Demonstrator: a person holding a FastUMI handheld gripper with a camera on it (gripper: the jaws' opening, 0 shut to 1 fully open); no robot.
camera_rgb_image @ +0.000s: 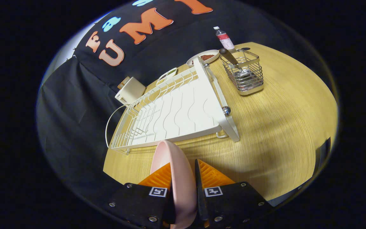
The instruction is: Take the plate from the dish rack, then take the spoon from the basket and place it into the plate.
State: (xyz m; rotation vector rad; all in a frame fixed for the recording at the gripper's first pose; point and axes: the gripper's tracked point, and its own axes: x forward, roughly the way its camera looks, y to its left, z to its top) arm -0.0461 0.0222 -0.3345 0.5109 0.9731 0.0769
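Observation:
A pale pink plate stands on edge between my two orange fingers, and my gripper is shut on its rim. It hangs above the wooden table, just in front of the white dish rack, whose slots hold nothing. Beyond the rack to the right stands a wire basket with a grey spoon leaning in it, handle up.
A small white dish with brown contents sits behind the rack, near a small bottle with a red label. A cream box and another small white dish lie at the rack's far left. Bare wood spreads right of the rack.

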